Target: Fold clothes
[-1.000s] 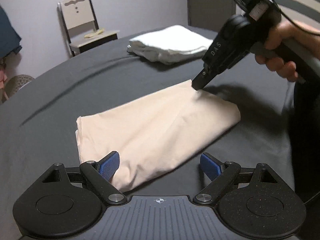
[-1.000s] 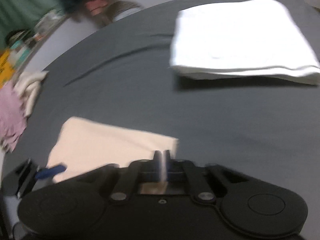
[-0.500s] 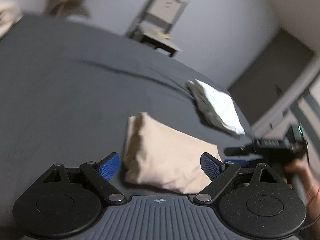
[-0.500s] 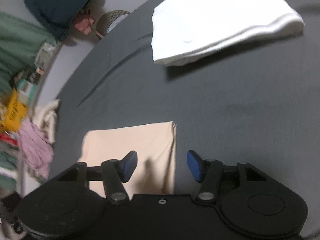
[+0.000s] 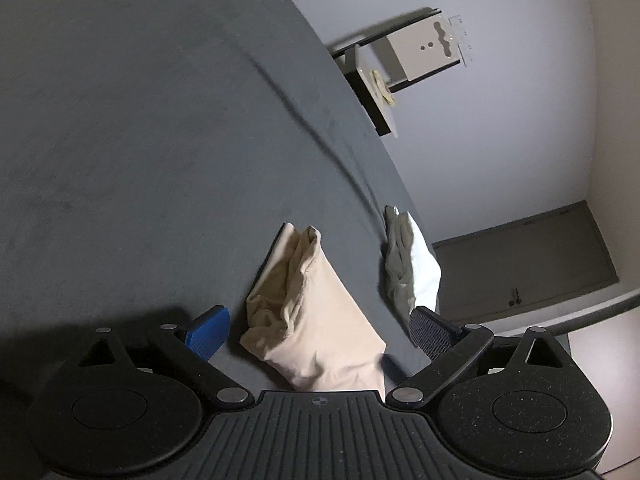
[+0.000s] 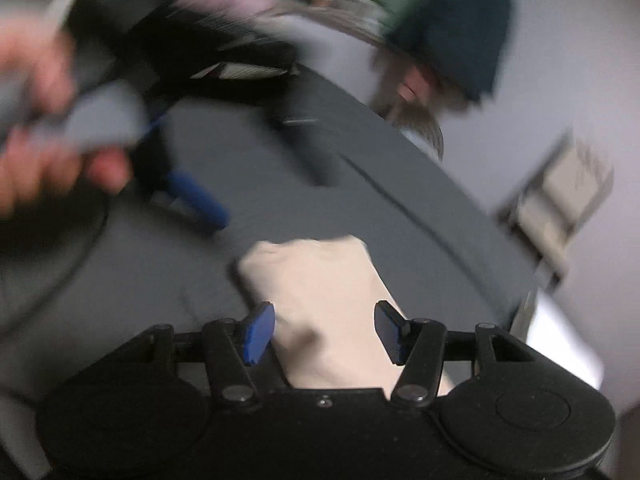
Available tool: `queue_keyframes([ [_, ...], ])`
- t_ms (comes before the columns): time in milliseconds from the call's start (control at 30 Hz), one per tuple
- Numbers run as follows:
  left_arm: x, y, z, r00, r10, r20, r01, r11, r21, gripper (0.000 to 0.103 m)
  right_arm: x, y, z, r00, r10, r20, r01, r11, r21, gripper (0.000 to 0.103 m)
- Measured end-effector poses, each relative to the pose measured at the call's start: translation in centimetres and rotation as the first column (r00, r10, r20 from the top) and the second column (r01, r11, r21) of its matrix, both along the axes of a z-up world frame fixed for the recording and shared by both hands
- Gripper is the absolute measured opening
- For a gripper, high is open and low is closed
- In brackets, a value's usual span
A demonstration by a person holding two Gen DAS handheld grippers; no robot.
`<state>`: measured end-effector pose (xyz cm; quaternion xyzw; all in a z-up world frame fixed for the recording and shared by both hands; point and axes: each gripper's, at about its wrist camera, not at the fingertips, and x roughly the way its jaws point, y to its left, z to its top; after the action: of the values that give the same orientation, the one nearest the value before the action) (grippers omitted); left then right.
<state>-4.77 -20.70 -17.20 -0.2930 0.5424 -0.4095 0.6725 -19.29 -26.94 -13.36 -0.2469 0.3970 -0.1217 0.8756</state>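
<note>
Beige folded garment (image 5: pixel 320 320) lies between both spread grippers, white stack (image 5: pixel 416 264) beside it.

Beige cloth (image 5: pixel 320 320) lying on dark grey sheet (image 5: pixel 140 140); white stack (image 5: pixel 424 264) showing behind; gripper pads (image 6: pixel 258 332) showing blue.

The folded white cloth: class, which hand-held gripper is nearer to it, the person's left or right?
Left. The left hand-held gripper has the folded white cloth just beyond its right fingertip. The right hand-held gripper straddles the beige cloth; the white cloth shows only at that view's far right edge.
</note>
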Motion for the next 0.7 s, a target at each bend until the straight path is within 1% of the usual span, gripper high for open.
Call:
queue_keyframes([
  [100, 0.2, -0.4, -0.6, 1.0, 0.003, -0.029, -0.003, 1.0, 0.001, 0.097, 2.1, 1.7, -2.8, 0.996, 0.031, -0.087, -0.041, 0.993, -0.106, 0.054],
  [167, 0.4, -0.7, -0.9, 0.999, -0.003, -0.048, 0.004, 1.0, 0.009, 0.097, 2.5, 2.2, -4.3, 0.993, 0.032, -0.114, -0.053, 0.98, -0.19, 0.053],
  [200, 0.5, -0.9, -1.0, 0.998, -0.006, -0.057, 0.007, 1.0, 0.012, 0.097, 2.7, 2.5, -4.8, 0.993, 0.031, -0.114, -0.058, 0.97, -0.236, 0.053],
  [367, 1.0, -1.6, -1.7, 0.995, -0.023, -0.093, 0.024, 1.0, 0.011, 0.097, 4.3, 3.4, -6.6, 0.993, 0.004, -0.117, -0.05, 0.917, -0.396, 0.053],
  [433, 1.3, -1.4, -1.7, 0.995, -0.018, -0.094, 0.019, 1.0, 0.009, 0.097, 4.8, 3.5, -7.0, 0.995, -0.008, -0.104, -0.036, 0.91, -0.413, 0.051],
  [567, 1.6, -1.7, -2.1, 0.993, -0.02, -0.119, 0.019, 1.0, -0.006, 0.098, 5.5, 2.9, -7.0, 0.997, -0.03, -0.065, 0.006, 0.937, -0.349, 0.03],
  [600, 1.6, -1.8, -2.3, 0.991, -0.023, -0.129, 0.022, 1.0, -0.013, 0.098, 5.4, 2.7, -6.9, 0.998, -0.034, -0.053, 0.015, 0.944, -0.331, 0.027],
  [667, 1.6, -2.3, -2.6, 0.989, -0.022, -0.148, 0.019, 1.0, -0.023, 0.103, 4.9, 2.2, -6.3, 0.999, -0.047, -0.011, 0.042, 0.958, -0.284, 0.025],
  [700, 1.6, -2.6, -2.8, 0.988, -0.018, -0.154, 0.014, 1.0, -0.027, 0.103, 4.7, 2.0, -6.0, 0.998, -0.055, 0.011, 0.055, 0.964, -0.26, 0.024],
])
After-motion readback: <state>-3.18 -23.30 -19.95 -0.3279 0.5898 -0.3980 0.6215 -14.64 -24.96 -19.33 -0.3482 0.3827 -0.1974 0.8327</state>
